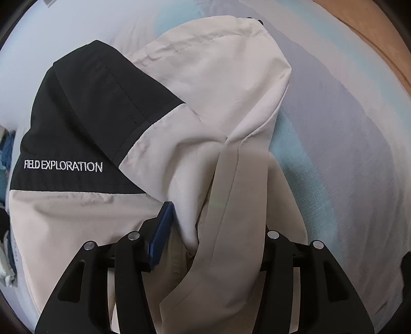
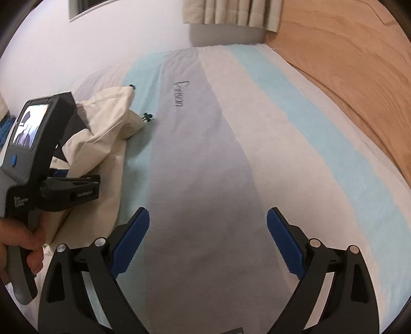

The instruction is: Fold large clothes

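On the bed: a cream and black jacket (image 1: 205,108) lies bunched on the striped bed sheet (image 2: 218,167), near the left side in the right wrist view.
Jacket detail: black panel lettered "FIELD EXPLORATION" (image 1: 63,166); black cord toggles (image 2: 147,117) at the hem.
Left gripper (image 1: 205,231): partly parted, a cream fold draped between the jaws; only one blue pad (image 1: 160,233) shows, so I cannot tell if the fold is pinched.
Right gripper (image 2: 208,241): wide, nothing between the jaws, over bare sheet.
Hand (image 2: 18,236): grasps the left gripper's handle.
Beyond the bed: wooden floor (image 2: 359,64), curtain (image 2: 231,11).
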`<state>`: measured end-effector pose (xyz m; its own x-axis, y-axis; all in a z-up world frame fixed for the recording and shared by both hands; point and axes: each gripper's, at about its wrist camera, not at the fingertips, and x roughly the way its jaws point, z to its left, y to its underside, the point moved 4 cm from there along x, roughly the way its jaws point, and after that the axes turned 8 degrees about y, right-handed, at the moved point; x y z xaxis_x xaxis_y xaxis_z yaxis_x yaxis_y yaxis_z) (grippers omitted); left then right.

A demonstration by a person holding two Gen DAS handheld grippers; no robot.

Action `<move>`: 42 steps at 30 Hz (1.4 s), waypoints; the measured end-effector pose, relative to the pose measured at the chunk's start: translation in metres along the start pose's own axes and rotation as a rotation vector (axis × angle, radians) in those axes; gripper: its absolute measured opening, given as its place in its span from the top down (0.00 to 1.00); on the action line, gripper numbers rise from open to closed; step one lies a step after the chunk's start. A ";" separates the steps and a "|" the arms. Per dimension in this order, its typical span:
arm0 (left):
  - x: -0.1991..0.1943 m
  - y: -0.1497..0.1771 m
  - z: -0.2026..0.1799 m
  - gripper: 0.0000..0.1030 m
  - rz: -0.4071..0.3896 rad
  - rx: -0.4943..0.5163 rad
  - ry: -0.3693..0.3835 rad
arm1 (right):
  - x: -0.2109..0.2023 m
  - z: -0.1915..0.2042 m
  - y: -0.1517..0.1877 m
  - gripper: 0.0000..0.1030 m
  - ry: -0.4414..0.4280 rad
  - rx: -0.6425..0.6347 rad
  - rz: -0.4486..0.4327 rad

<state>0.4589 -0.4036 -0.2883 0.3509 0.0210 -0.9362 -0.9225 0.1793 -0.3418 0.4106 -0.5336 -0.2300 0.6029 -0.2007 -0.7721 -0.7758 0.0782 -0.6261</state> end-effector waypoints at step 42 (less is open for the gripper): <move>-0.081 0.013 -0.032 0.06 -0.138 -0.033 0.555 | -0.077 -0.027 0.004 0.14 -0.006 0.116 -0.013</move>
<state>0.4135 -0.4346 -0.2194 0.3394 -0.5218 -0.7826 -0.8821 0.1124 -0.4575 0.3563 -0.5447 -0.1701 0.6140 -0.1967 -0.7644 -0.7416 0.1879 -0.6440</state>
